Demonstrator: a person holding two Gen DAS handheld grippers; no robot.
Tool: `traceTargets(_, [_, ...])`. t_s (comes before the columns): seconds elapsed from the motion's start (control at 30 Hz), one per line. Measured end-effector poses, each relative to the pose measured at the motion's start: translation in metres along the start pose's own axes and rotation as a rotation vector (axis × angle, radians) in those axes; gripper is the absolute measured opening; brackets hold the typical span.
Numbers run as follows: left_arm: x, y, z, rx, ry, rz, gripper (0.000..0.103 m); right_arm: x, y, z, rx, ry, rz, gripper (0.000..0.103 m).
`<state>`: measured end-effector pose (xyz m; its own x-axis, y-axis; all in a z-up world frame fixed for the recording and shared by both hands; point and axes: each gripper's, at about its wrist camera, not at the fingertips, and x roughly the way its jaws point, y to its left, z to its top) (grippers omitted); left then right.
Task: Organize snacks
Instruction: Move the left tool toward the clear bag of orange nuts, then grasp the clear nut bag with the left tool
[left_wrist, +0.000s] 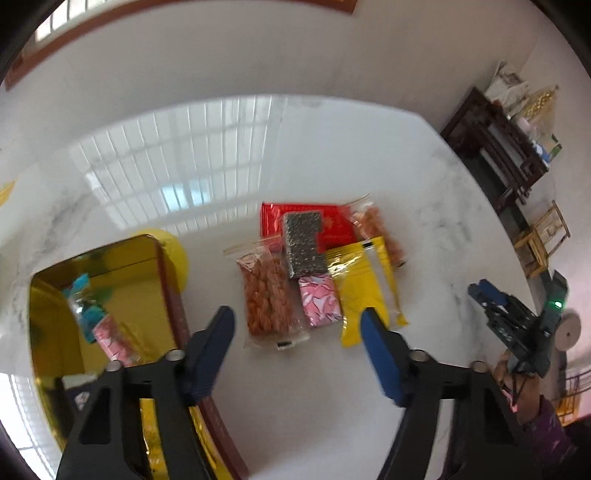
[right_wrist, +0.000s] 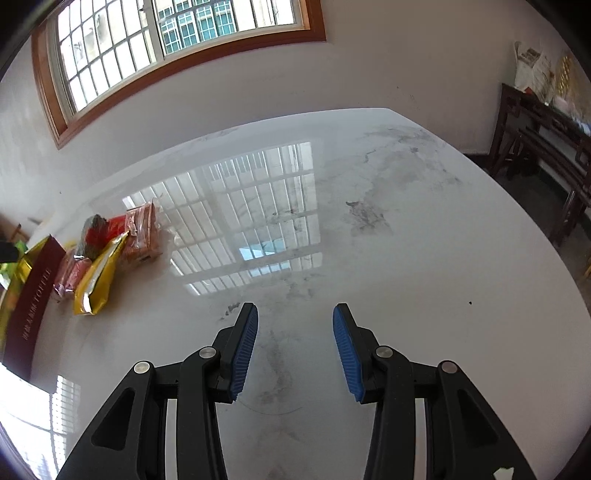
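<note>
Lying in a loose cluster mid-table: snack packets, red, yellow, pink, orange and a dark speckled one. Gold tin just left of them holds a blue and a pink packet. Left gripper above the cluster, jaws apart, nothing between. Right gripper over bare marble table, jaws apart, empty.

- A shiny gold tin box with a dark red side sits open on the left. Inside lie a blue-wrapped snack and a pink one.
- Beside it, a pile: a clear bag of orange snacks, a pink pack, a yellow foil bag, a dark speckled bar on a flat red packet, and another orange bag.
</note>
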<state>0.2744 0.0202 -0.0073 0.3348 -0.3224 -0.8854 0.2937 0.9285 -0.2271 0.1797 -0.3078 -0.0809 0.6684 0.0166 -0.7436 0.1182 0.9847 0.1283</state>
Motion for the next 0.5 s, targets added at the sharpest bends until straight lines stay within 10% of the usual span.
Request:
traceTargets(0.2, [0.038,0.006,0.009,0.006,0.111,-0.019,0.043,0.000,0.001,-0.001,0.005,0.006,0.025,0.041])
traceTargets(0.5, [0.069,0.014,0.013,0.008,0.165,0.061,0.043,0.001,-0.001,-0.001,0.016,0.008,0.041,0.041])
